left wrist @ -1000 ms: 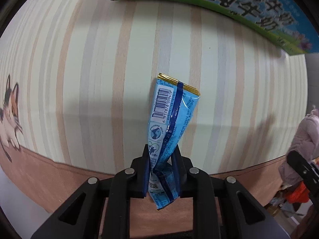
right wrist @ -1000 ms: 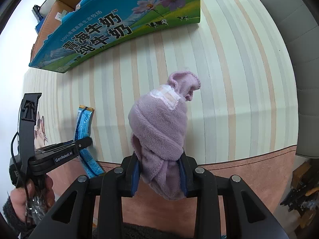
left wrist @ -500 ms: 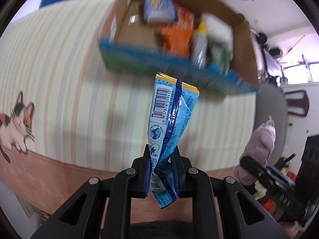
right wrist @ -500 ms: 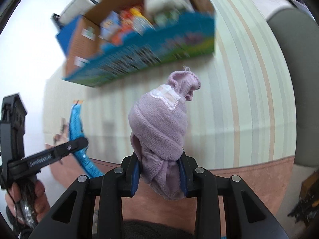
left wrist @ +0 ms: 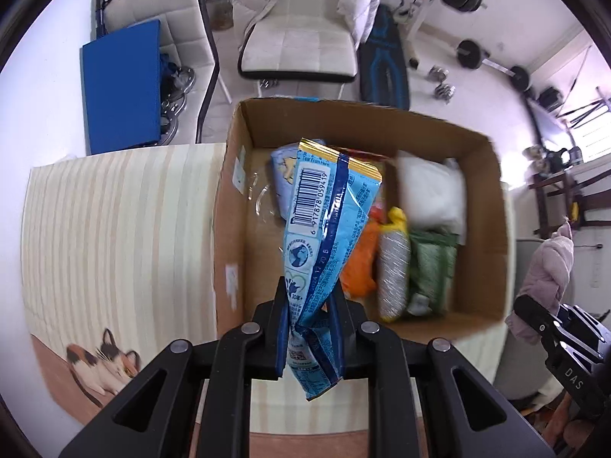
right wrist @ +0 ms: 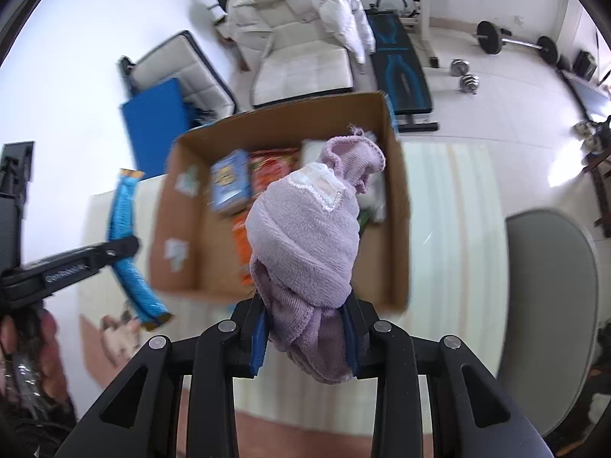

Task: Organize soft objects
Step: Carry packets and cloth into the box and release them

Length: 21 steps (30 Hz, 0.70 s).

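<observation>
My left gripper (left wrist: pixel 310 305) is shut on a blue snack packet (left wrist: pixel 329 221) with a barcode and gold top, held up over the near left part of an open cardboard box (left wrist: pixel 496 206). My right gripper (right wrist: pixel 305 320) is shut on a knotted lilac knit cloth (right wrist: pixel 305 236), held above the box (right wrist: pixel 397 206) near its right side. The packet (right wrist: pixel 124 225) and left gripper (right wrist: pixel 114 253) show at the left of the right wrist view. The lilac cloth (left wrist: pixel 548 263) shows at the right edge of the left wrist view.
The box holds a light blue pack (right wrist: pixel 229 183), orange packs (left wrist: pixel 361 259), a yellow-capped silver tube (left wrist: pixel 393 267), green packs (left wrist: pixel 433 263) and a white pack (left wrist: pixel 431 191). It stands on a striped tablecloth (left wrist: pixel 114 221) with a cat print (left wrist: pixel 103 358). Chairs and gym gear stand beyond.
Both grippers have risen and tilted up with their loads. The view went from the tablecloth and box side to looking down into the open box.
</observation>
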Tool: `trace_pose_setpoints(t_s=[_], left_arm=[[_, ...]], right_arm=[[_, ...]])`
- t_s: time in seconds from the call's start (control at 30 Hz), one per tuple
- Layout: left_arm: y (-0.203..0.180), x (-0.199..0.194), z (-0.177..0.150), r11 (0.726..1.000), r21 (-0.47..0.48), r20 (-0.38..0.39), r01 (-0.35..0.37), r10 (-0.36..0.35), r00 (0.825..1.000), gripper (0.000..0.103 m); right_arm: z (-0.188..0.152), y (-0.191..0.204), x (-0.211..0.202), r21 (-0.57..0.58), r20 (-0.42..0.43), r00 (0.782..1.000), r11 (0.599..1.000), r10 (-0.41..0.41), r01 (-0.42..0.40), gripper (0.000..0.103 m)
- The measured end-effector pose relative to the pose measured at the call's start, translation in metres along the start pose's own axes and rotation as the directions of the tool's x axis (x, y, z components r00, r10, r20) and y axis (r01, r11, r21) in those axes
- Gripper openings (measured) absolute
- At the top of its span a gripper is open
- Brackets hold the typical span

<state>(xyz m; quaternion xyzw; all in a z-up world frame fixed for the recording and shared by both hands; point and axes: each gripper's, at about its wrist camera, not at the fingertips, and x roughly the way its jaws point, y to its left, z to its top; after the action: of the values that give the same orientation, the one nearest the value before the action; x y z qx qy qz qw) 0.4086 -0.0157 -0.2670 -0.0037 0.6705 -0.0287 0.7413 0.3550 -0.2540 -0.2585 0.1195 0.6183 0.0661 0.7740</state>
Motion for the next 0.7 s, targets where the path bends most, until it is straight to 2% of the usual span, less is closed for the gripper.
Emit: trace_pose_setpoints(t_s=[0.17, 0.27, 0.3, 0.37, 0.4, 0.43, 0.67, 0.7], left_arm=[[0.010, 0.047, 0.034, 0.999, -0.024, -0.106, -0.044, 0.041, 0.994, 0.016], [0.011, 0.076, 0.039, 0.995, 0.001, -0.182, -0.100, 0.099, 0.978, 0.019], [0.012, 0.083, 0.038, 0.995, -0.004, -0.207, -0.099, 0.096, 0.974, 0.021], [0.014, 0.093, 0.036, 0.997, -0.025, -0.236, -0.070, 0.062, 0.970, 0.022], [0.015, 0.094, 0.035, 0.998, -0.030, -0.236, -0.059, 0.050, 0.970, 0.029], [0.015, 0.095, 0.034, 0.998, -0.034, -0.235, -0.052, 0.043, 0.971, 0.037], [0.007, 0.081, 0.022, 0.999, 0.009, -0.171, -0.047, 0.048, 0.984, 0.074], [0.006, 0.078, 0.020, 0.999, 0.016, -0.161, -0.047, 0.049, 0.986, 0.083]], right_arm=[[0.029, -0.011, 0.066, 0.009, -0.108, 0.991, 0.997, -0.076, 0.078, 0.034], [0.030, -0.015, 0.092, -0.014, -0.150, 0.978, 0.990, -0.144, 0.144, 0.034], [0.030, -0.015, 0.100, -0.028, -0.174, 0.969, 0.985, -0.174, 0.172, 0.037], [0.026, -0.015, 0.113, -0.032, -0.210, 0.957, 0.980, -0.201, 0.198, 0.049], [0.024, -0.014, 0.115, -0.037, -0.212, 0.955, 0.978, -0.206, 0.203, 0.071], [0.022, -0.014, 0.116, -0.041, -0.213, 0.955, 0.978, -0.209, 0.205, 0.084], [0.022, -0.018, 0.110, -0.007, -0.208, 0.961, 0.983, -0.181, 0.184, 0.086], [0.022, -0.018, 0.110, -0.006, -0.211, 0.960, 0.983, -0.183, 0.186, 0.090]])
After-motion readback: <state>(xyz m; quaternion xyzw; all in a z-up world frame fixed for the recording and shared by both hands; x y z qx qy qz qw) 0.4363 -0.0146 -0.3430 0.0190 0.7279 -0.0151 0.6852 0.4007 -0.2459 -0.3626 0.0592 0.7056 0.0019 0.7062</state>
